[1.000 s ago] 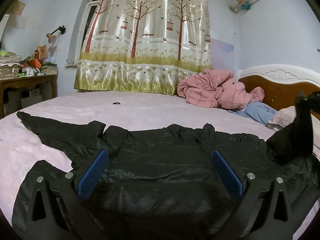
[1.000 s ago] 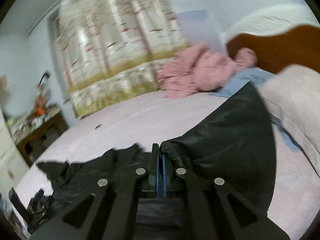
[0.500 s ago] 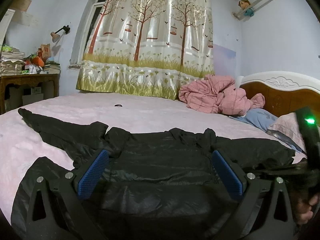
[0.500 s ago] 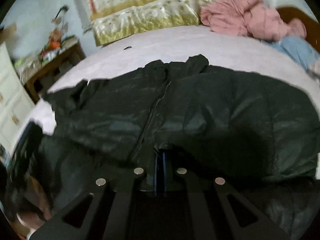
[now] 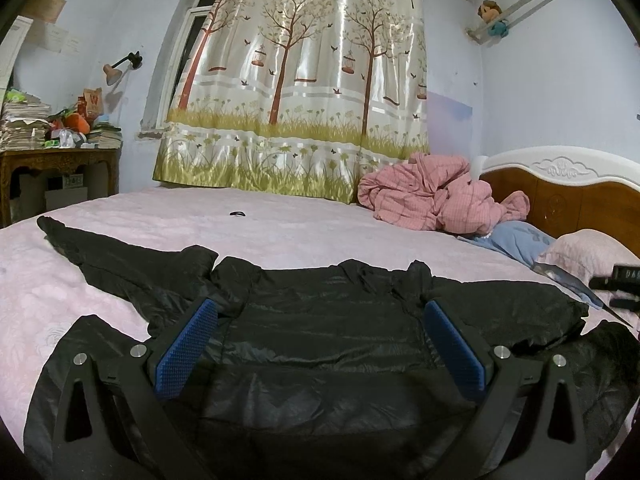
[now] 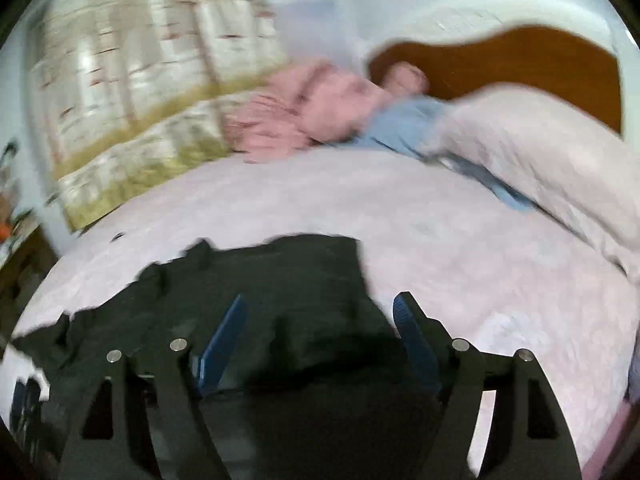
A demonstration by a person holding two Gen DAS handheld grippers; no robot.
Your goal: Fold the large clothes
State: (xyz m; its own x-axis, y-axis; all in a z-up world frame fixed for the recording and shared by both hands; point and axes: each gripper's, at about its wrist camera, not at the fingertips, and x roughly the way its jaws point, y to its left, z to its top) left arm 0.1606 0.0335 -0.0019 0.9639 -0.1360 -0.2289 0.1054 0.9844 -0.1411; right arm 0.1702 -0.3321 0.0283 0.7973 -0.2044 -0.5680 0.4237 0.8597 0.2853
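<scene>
The left tool [image 5: 320,344] is spread wide, its two blue pads [image 5: 186,354] apart above the one black jacket [image 5: 332,332], gripping nothing. The right tool [image 6: 320,340] also stands wide, its blurred view showing both blue pads clear of the cloth below them; it shows too at the right edge of the left wrist view.

The jacket lies flat on the bed [image 5: 300,232] near its front edge, collar toward the curtain [image 5: 304,92], hem toward the camera. Its long axis runs across the bed: one sleeve [image 5: 104,248] stretches out toward the bed's left edge, the other side is folded in toward the right.

One pink quilt [image 5: 436,200] is heaped in the far right corner, by one headboard [image 5: 568,196]. One small dark ring-shaped item [image 5: 237,213] lies mid-bed.
</scene>
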